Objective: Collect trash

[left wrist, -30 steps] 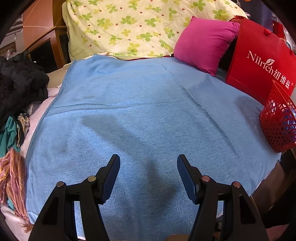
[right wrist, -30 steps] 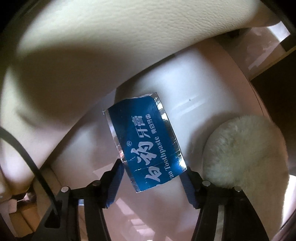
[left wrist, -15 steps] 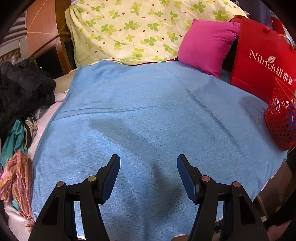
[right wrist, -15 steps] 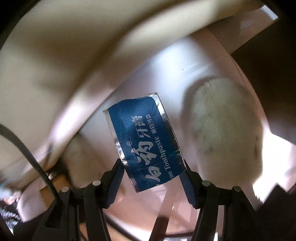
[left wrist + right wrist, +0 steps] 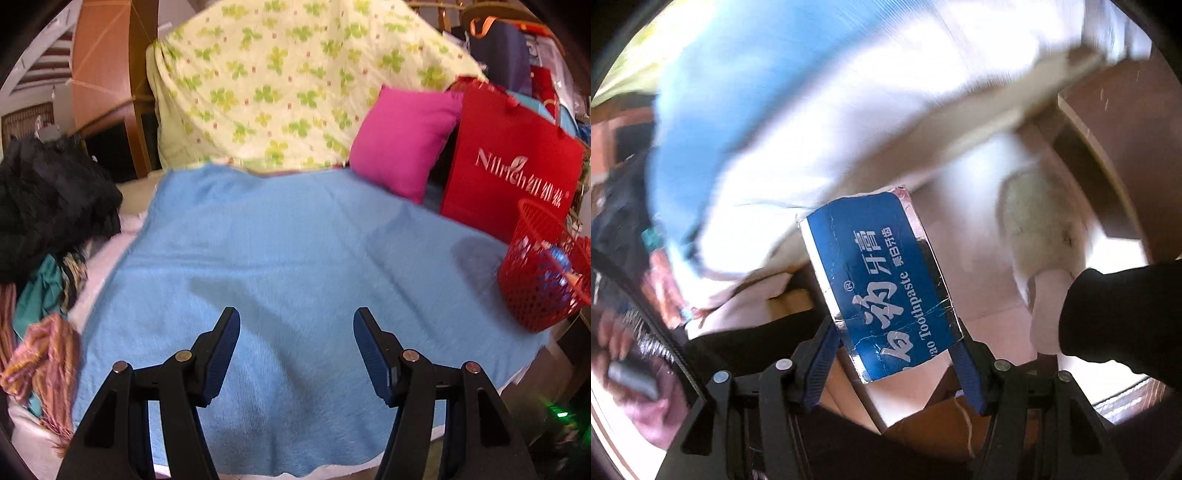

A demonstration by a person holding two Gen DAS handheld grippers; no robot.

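Note:
My right gripper (image 5: 894, 343) is shut on a blue toothpaste box (image 5: 879, 284) with silver edges and white lettering, held up off the floor beside the bed edge. My left gripper (image 5: 295, 343) is open and empty, hovering over the blue blanket (image 5: 277, 251) on the bed. A red mesh basket (image 5: 543, 273) stands on the blanket's right edge with some items inside, to the right of the left gripper.
A pink cushion (image 5: 402, 144) and a red paper bag (image 5: 513, 173) stand behind the basket. A floral quilt (image 5: 288, 81) lies at the back. Dark clothes (image 5: 48, 206) pile at the left. A fluffy white slipper (image 5: 1041, 229) lies on the floor.
My right gripper has lifted the toothpaste box off the floor and swung up; the bed's blue blanket now shows. My left gripper's view shifted so the red basket is more in view.

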